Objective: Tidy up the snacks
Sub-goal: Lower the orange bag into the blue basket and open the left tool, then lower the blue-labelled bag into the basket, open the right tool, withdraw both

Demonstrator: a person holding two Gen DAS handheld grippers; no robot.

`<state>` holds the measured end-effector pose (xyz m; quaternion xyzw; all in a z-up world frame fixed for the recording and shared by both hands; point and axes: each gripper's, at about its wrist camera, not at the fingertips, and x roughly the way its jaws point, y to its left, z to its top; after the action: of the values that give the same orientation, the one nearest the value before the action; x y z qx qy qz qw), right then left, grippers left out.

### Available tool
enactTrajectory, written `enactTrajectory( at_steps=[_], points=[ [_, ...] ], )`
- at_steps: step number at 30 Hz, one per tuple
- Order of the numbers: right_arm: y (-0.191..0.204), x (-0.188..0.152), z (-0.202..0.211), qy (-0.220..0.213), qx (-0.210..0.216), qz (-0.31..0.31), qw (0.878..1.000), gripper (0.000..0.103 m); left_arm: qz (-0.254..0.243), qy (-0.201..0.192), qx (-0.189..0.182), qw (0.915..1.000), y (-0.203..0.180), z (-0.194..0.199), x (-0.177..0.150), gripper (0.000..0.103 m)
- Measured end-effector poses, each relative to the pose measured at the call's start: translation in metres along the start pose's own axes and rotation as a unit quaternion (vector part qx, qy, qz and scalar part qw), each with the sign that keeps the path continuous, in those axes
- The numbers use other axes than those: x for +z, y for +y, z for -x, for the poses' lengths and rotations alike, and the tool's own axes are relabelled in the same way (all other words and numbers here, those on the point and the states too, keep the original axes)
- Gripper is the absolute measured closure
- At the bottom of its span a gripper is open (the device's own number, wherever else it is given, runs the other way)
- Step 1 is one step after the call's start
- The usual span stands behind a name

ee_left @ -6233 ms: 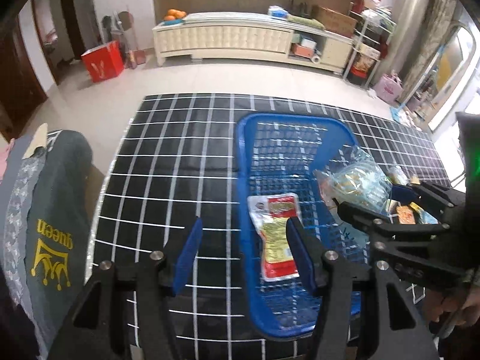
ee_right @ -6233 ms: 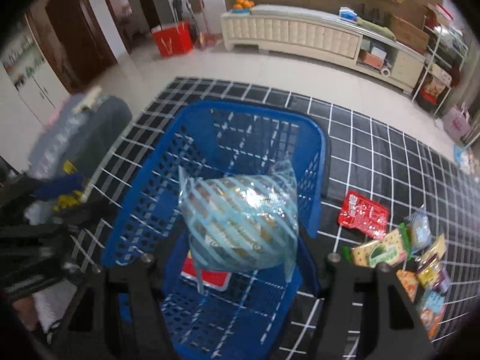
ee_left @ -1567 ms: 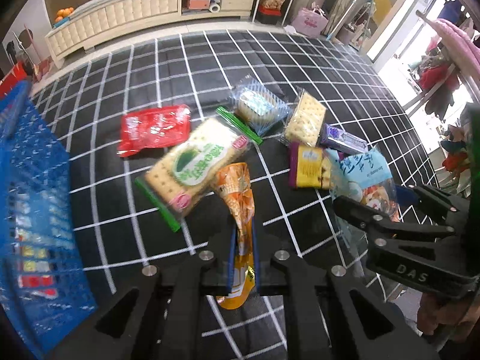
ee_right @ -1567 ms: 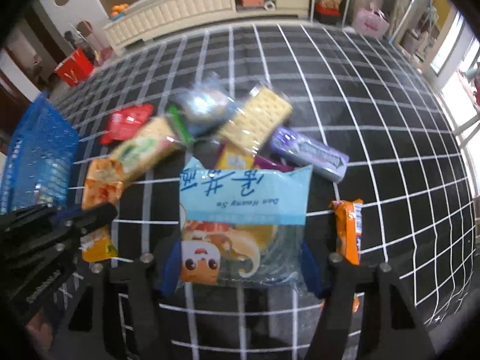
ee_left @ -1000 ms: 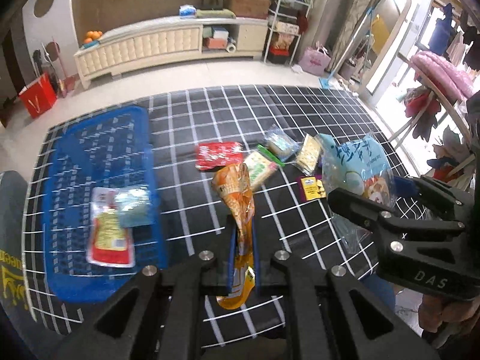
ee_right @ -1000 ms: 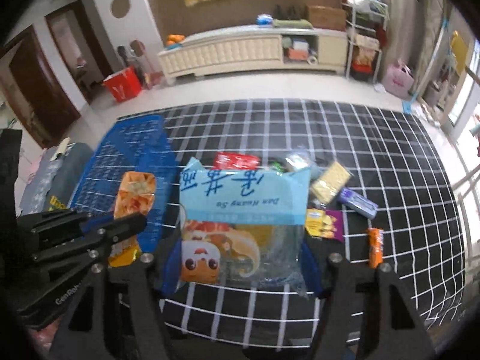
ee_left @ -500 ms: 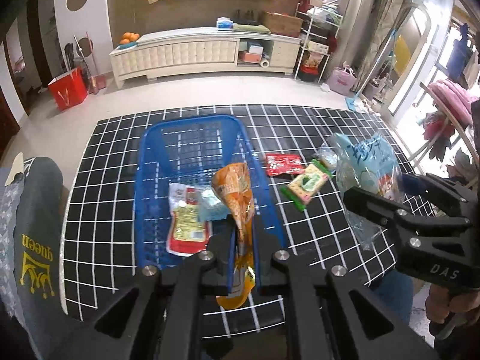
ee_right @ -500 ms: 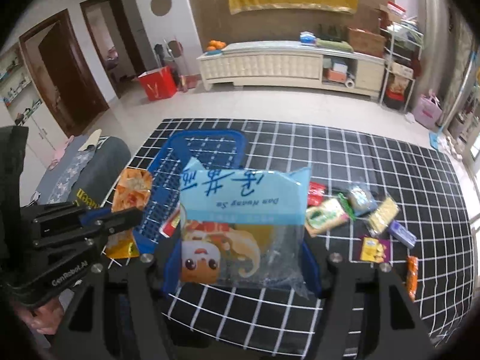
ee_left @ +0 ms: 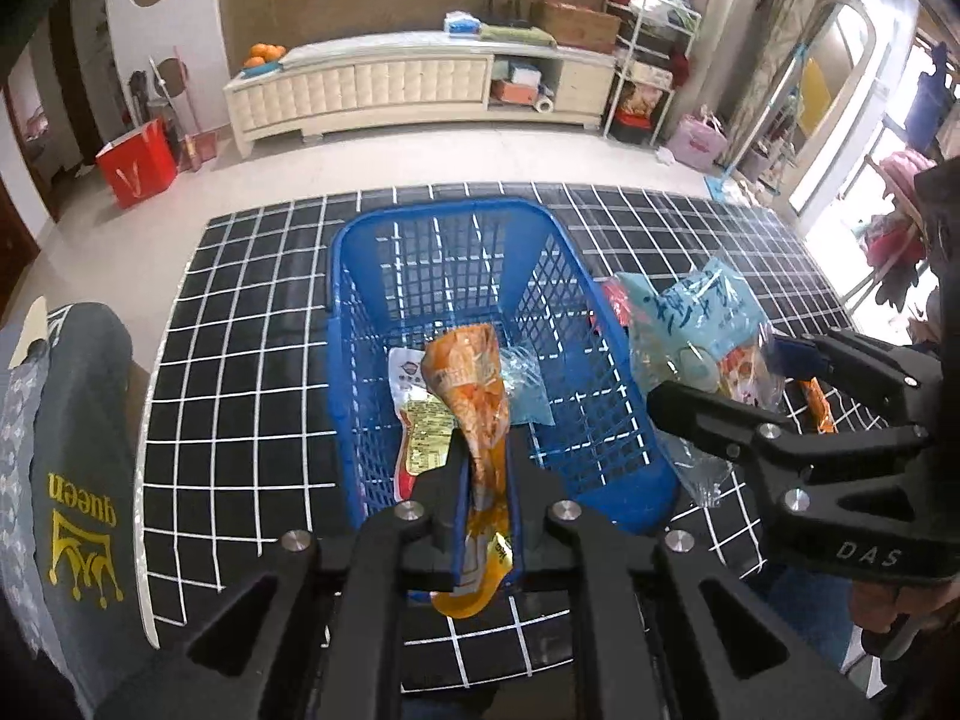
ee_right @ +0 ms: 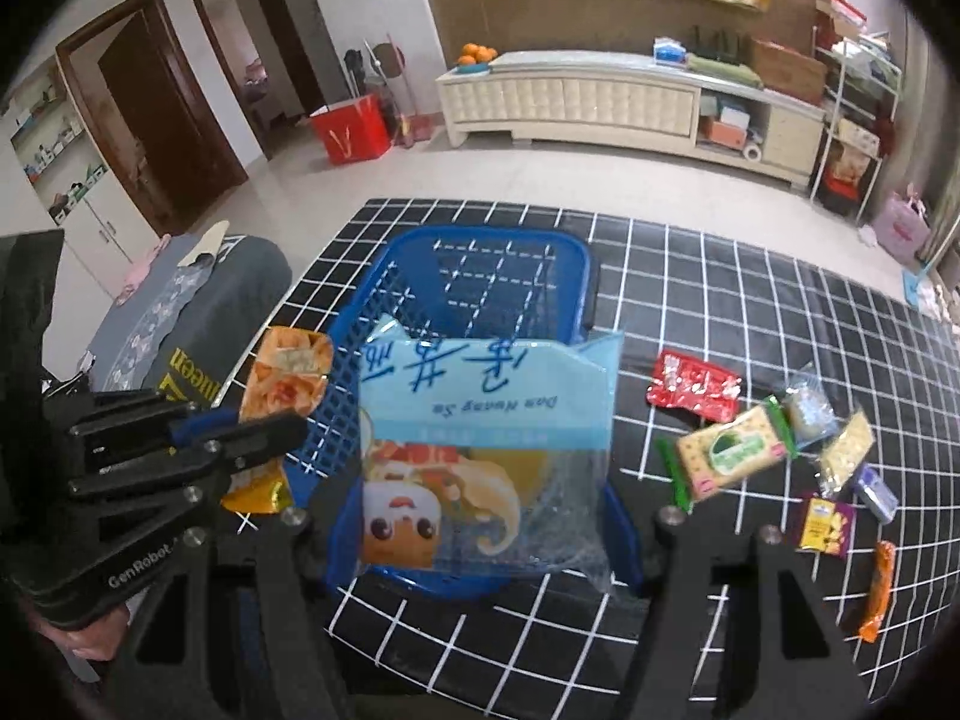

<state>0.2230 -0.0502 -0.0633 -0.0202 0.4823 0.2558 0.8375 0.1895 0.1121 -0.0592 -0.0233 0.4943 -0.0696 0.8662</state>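
A blue plastic basket [ee_left: 360, 372] [ee_right: 576, 276] stands on the black grid mat. Inside it lie a red and yellow packet [ee_left: 420, 426] and a pale blue packet [ee_left: 528, 390]. My left gripper [ee_left: 483, 468] is shut on an orange snack pouch [ee_left: 474, 396] [ee_right: 288, 378], held above the basket's near half. My right gripper [ee_right: 474, 516] is shut on a wide light blue bag with a cartoon face [ee_right: 480, 450] [ee_left: 696, 330], over the basket's right rim. Several loose snacks lie right of the basket: a red packet [ee_right: 693, 387] and a green cracker pack [ee_right: 729, 450] among them.
A grey cushioned seat with a yellow crown print [ee_left: 78, 468] stands left of the mat. A purple packet [ee_right: 825, 525] and an orange bar [ee_right: 876, 588] lie at the mat's right. Beyond the mat are bare floor, a red bin [ee_left: 138, 162] and a long white cabinet [ee_left: 414, 90].
Both grippers have carried their packets from the snack pile leftward to the basket, which now sits centred under them. Neither grip has altered.
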Motion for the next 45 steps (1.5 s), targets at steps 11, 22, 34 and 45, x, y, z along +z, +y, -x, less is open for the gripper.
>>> enactTrajectory(
  at_steps=[11,22,34,45],
  points=[
    [-0.030,-0.008,-0.019,0.021,-0.024,-0.028,0.999,0.033,0.023,0.071,-0.054,0.9958,-0.010,-0.068,0.008,0.063],
    [-0.037,-0.012,-0.018,0.024,-0.021,-0.036,0.999,0.033,0.008,0.076,-0.046,0.9960,-0.017,-0.071,0.006,0.047],
    [0.001,0.005,-0.027,0.029,-0.012,0.000,1.000,0.032,0.047,0.021,-0.017,0.9985,0.028,-0.026,0.004,0.047],
    [0.026,0.010,-0.061,0.057,-0.014,0.038,0.998,0.031,0.062,0.014,0.028,0.9976,0.061,-0.022,-0.003,0.047]
  ],
)
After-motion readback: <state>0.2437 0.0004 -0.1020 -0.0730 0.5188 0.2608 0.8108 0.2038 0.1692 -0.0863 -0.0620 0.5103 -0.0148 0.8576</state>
